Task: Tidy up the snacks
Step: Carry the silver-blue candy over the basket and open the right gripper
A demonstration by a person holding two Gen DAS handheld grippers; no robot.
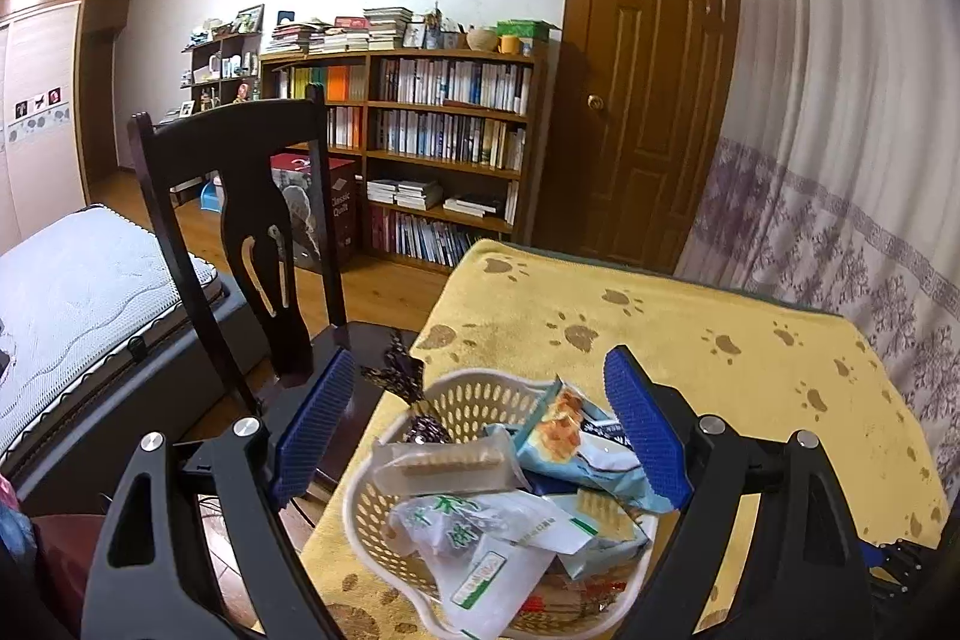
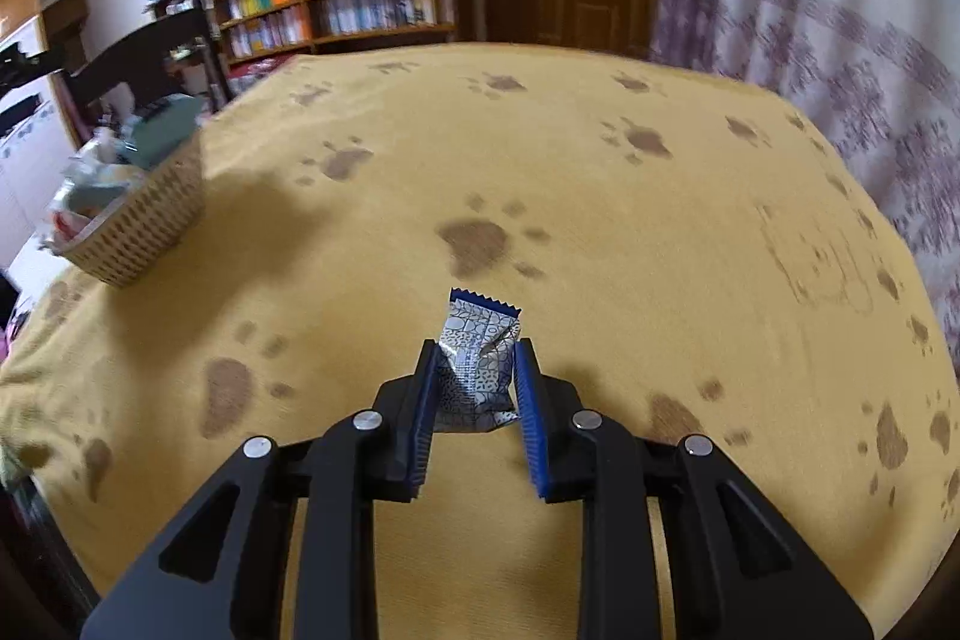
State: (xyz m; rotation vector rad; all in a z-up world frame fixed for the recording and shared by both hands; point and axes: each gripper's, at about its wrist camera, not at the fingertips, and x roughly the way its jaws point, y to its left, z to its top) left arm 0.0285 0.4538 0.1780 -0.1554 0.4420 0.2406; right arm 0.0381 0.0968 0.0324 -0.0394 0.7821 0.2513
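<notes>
Left wrist view: your left claw (image 1: 480, 430) is spread wide above one white perforated basket (image 1: 372, 514), lower centre of the frame, heaped with snack packets; their count cannot be told. The basket sits at the yellow paw-print tabletop's (image 1: 720, 340) near-left edge, a dark chair (image 1: 240, 196) just beside it; bare cloth fills the right half.

Right wrist view: your right claw (image 2: 474, 376) pinches one blue-and-silver snack packet (image 2: 477, 346) at lower centre, its serrated end pointing away. The basket (image 2: 144, 220) stands well apart at mid left, open cloth between.
</notes>
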